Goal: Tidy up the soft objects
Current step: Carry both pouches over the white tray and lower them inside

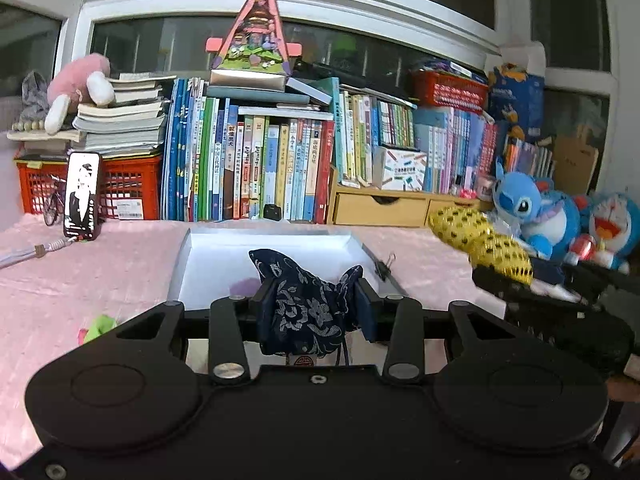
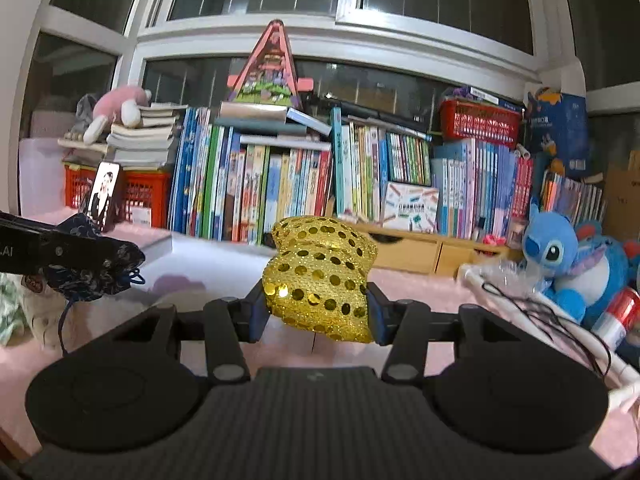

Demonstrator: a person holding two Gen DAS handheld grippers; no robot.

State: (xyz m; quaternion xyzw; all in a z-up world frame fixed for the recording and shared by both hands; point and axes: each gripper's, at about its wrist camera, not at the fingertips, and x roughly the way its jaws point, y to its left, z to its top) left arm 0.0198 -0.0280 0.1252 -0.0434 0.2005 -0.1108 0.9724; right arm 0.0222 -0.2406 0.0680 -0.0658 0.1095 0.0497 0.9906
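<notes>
Books and plush toys crowd the back of your pink-covered tabletop (image 1: pixel 80 280), with a white tray (image 1: pixel 276 248) at its middle. Your left hand-held gripper (image 1: pixel 316 312) is clamped on the navy floral pouch (image 1: pixel 304 304), held above the tray; your right hand-held gripper (image 2: pixel 316 312) pinches the gold sequined pouch (image 2: pixel 320 276) clear of the tabletop. Both look light and limp and bunch where pinched, and the sequins may slide, so grip mid-body rather than by a corner.
</notes>
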